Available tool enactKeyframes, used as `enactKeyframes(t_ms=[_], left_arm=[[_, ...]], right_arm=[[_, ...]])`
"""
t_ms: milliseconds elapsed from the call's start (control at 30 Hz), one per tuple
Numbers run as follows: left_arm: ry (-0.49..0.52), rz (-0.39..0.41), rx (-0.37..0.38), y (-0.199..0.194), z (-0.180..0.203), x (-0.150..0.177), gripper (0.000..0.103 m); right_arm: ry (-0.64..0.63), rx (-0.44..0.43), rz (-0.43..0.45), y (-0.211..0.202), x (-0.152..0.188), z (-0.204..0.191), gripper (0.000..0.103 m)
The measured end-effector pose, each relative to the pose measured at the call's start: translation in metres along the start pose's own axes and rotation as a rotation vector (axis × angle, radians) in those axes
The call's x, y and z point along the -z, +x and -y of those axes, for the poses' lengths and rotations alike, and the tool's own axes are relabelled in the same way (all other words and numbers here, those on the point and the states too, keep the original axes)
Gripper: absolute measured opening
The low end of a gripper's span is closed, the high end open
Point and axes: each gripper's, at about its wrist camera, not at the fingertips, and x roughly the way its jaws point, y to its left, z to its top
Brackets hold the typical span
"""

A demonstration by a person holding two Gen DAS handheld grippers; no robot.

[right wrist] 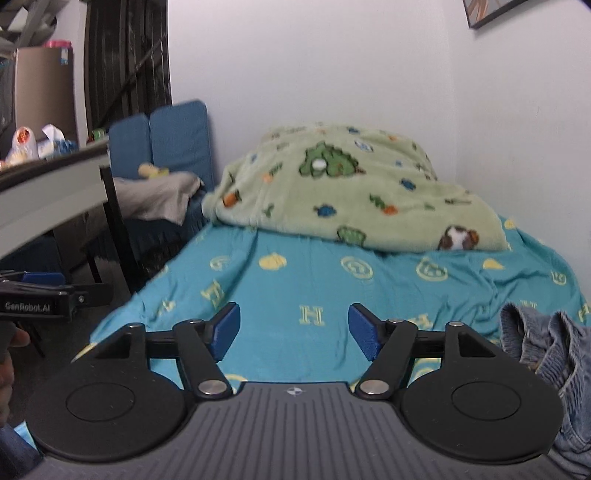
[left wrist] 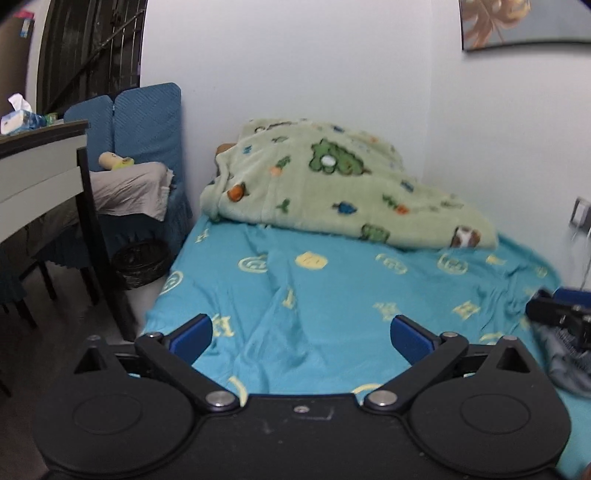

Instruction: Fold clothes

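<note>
Lighting: even, cool indoor light, moderately bright; source not in view. White wall (left wrist: 314,66) evenly lit, no glare. Shadows: soft, deepest under the desk (left wrist: 40,173) at left. Blur: slight softness throughout both views; blanket (right wrist: 354,188) pattern smeared, denim garment (right wrist: 546,354) at right edge fuzzy. Distortion: strong fisheye bending, dark corners, picture frame (left wrist: 517,26) curved.

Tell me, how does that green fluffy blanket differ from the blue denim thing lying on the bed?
The green blanket is pale, plush and printed with cartoon animals; the denim garment is plain faded blue with a gathered edge. The blanket is heaped at the far end of the bed by the wall; the denim lies crumpled at the near right edge, beside the right gripper. The blanket bulks far larger. Neither is folded, and neither gripper touches them.
</note>
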Motion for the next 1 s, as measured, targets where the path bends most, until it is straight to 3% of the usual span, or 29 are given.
enactKeyframes(t_ms=[33,233,300,400,1000], left_arm=[[0.005,-0.002,-0.004,0.001,0.001,0.001,0.103],[0.017,0.022,-0.033,-0.003,0.003,0.003,0.103],[0.028,0.028,-0.043,-0.004,0.005,0.003,0.103],[0.026,0.022,-0.039,-0.003,0.006,0.004,0.103],[0.003,0.001,-0.089,0.001,0.001,0.005,0.103]], right_arm=[[-0.008,0.007,-0.001,0.001,0.001,-0.002,0.073],[0.004,0.008,0.001,0.002,0.002,-0.010,0.086],[0.014,0.019,-0.003,0.003,0.003,-0.010,0.096],[0.038,0.026,-0.014,0.005,0.003,-0.009,0.100],[0.058,0.088,-0.053,0.017,0.008,-0.008,0.102]])
